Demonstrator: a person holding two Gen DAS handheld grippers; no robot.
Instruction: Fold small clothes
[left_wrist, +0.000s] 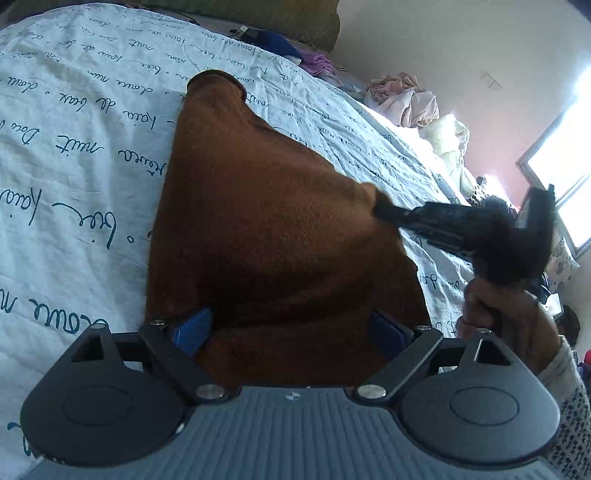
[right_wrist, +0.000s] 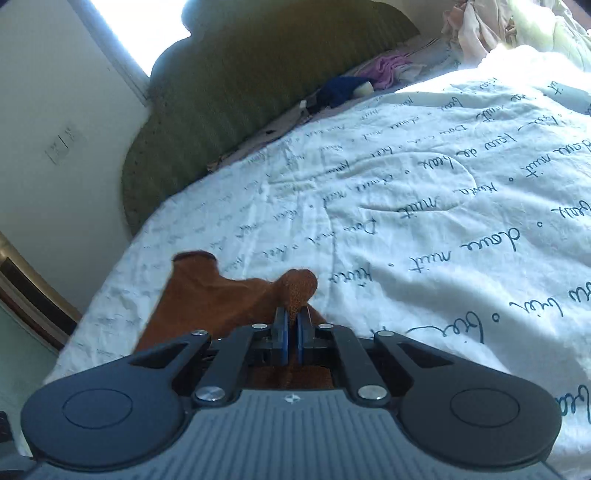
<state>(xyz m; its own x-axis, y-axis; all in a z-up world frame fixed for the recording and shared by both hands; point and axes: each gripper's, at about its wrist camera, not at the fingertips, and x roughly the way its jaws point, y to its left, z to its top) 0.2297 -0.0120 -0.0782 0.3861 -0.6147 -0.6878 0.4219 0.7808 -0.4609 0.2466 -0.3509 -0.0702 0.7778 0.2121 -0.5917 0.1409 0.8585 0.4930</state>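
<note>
In the left wrist view the garment (left_wrist: 266, 236) lies on the bedspread (left_wrist: 81, 155), filling the centre of the frame. The left gripper (left_wrist: 291, 332) sits at lower centre, one finger at each side of the cloth's near edge. The right gripper (left_wrist: 380, 210) reaches in from the right, touching the garment's right corner. A heap of clothes (left_wrist: 410, 99) lies at upper right, the headboard (left_wrist: 295, 22) along the top.
</note>
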